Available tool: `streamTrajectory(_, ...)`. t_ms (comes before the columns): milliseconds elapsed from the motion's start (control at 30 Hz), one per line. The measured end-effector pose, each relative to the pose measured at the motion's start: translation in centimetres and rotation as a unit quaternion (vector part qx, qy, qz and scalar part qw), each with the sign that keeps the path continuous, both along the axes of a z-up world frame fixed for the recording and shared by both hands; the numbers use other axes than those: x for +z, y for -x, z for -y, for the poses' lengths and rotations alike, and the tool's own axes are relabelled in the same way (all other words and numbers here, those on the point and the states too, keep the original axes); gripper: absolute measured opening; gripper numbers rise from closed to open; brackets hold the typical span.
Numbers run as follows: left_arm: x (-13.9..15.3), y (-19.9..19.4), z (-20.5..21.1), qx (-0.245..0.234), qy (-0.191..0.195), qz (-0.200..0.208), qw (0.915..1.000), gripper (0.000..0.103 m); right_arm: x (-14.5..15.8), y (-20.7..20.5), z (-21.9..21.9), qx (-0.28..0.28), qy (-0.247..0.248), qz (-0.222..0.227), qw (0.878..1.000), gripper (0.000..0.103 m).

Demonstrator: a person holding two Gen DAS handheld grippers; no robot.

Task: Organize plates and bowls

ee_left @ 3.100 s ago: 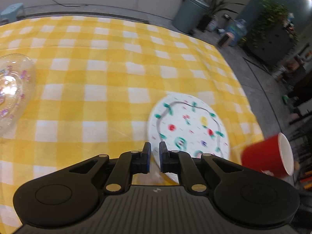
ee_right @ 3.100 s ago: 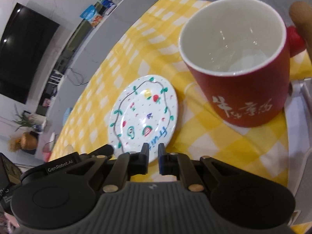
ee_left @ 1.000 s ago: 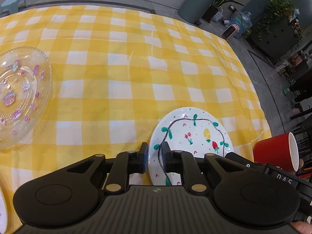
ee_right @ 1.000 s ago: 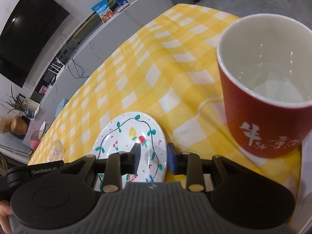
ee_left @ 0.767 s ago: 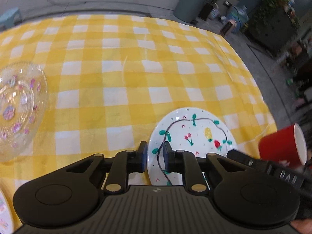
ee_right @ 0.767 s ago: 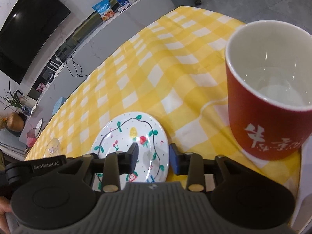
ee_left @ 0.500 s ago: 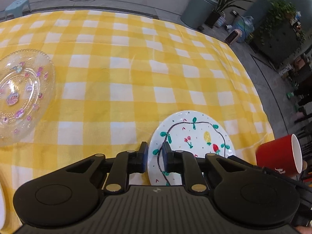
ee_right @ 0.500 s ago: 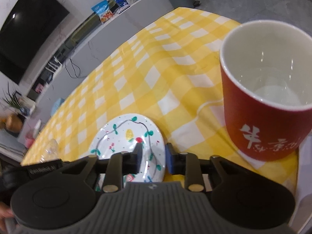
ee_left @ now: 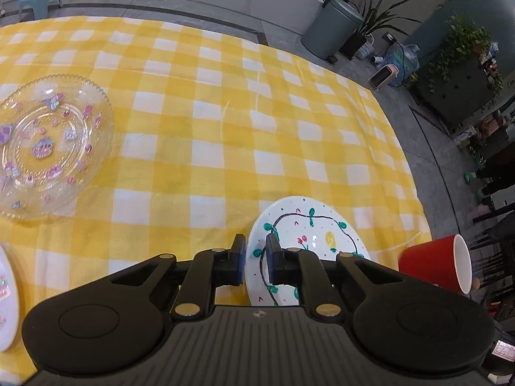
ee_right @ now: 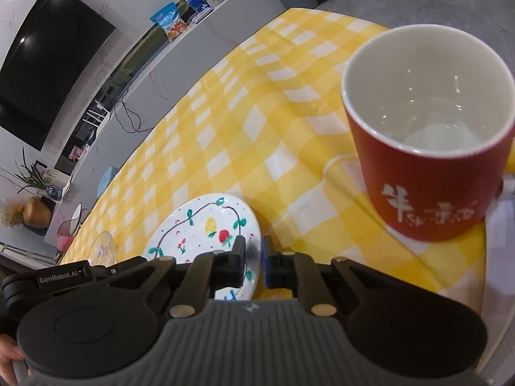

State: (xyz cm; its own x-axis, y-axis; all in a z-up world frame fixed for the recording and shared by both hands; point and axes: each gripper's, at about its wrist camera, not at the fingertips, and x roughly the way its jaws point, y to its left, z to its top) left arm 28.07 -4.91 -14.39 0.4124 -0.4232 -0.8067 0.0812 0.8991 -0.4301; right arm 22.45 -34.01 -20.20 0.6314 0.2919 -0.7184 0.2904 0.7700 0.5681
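A small white plate with painted fruit and vines (ee_left: 309,238) lies near the table's right edge. My left gripper (ee_left: 256,259) has its jaws closed on the plate's near left rim. My right gripper (ee_right: 252,262) has its jaws closed on the same plate (ee_right: 206,228) at its right rim. The left gripper's body (ee_right: 64,280) shows at the left of the right wrist view. A clear glass plate with pink and purple decals (ee_left: 48,144) lies at the left. Another white plate's edge (ee_left: 6,299) shows at the bottom left.
A red mug with white characters (ee_right: 428,138) stands on the yellow checked tablecloth (ee_left: 225,112) right of the painted plate; it also shows in the left wrist view (ee_left: 434,267). The table's right edge drops to the floor beyond the mug.
The right gripper opened slightly, then narrowed onto the plate's right rim. The left gripper stays on the left rim. The view has shifted a little; the glass plate shows more fully.
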Motion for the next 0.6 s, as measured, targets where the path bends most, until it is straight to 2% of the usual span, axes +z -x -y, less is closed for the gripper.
streamTrajectory(133, 0.3, 0.9, -0.2, 0.002, 0.001, -0.003, 1.0, 0.014, 0.3, 1.2, 0.0, 0.005, -0.013, -0.011, 1.0, 0.009)
streamTrajectory(467, 0.6, 3.7, -1.5, 0.013, 0.014, -0.022, 0.9996, 0.014, 1.6, 4.8, -1.3, 0.02, 0.004, -0.019, 1.0, 0.009)
streamTrajectory(600, 0.7, 4.7, -2.0, 0.006, 0.005, -0.03, 0.9995, 0.014, 1.1, 6.1, -1.4, 0.022, -0.017, -0.03, 0.999, 0.009)
